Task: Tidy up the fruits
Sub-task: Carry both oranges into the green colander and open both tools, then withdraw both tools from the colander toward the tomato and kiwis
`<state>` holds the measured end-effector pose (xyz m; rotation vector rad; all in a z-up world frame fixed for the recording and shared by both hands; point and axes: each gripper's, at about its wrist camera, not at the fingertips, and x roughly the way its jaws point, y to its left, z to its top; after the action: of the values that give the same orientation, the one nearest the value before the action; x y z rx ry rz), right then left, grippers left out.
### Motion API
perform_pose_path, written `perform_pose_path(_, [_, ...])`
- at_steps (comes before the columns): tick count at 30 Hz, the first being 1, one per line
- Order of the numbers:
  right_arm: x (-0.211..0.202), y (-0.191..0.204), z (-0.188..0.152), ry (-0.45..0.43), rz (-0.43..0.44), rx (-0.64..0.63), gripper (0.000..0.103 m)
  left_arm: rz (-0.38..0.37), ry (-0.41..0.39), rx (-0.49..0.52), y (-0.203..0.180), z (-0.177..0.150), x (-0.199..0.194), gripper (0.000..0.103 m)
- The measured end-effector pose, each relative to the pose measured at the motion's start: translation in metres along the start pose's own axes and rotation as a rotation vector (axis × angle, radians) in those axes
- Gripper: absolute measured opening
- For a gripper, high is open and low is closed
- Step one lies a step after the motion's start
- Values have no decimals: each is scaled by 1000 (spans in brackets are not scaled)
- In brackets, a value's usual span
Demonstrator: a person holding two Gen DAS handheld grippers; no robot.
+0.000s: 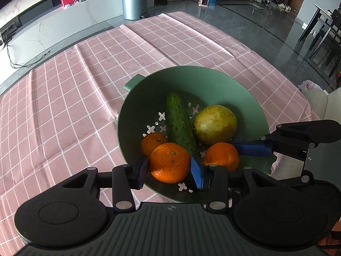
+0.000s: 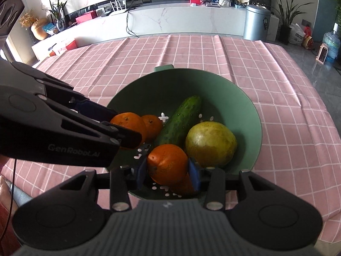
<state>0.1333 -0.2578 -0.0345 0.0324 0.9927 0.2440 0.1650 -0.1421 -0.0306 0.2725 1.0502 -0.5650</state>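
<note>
A green colander bowl sits on the pink checked tablecloth and holds a cucumber, a yellow-green pear and three oranges. My left gripper is shut on one orange over the bowl's near side. My right gripper is shut on another orange, also inside the bowl. The third orange lies loose behind the left one. The cucumber and pear lie between and beyond the grippers. In the right wrist view the left gripper's orange shows at left.
The pink tablecloth spreads left and behind the bowl. A grey bin and a white marble console stand beyond the table. Dark chairs are at the far right.
</note>
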Motion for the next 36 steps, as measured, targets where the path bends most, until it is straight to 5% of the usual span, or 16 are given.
perform_pose_path(17, [4, -2, -3, 6, 33, 7, 41, 10, 29, -1, -3, 0, 13, 52])
perform_pose_path(21, [-2, -2, -4, -20, 9, 18, 58, -1, -5, -11, -1, -3, 2, 54])
perform_pose_path(36, [-61, 15, -20, -225, -54, 168, 68, 26, -192, -62, 9, -30, -81, 56])
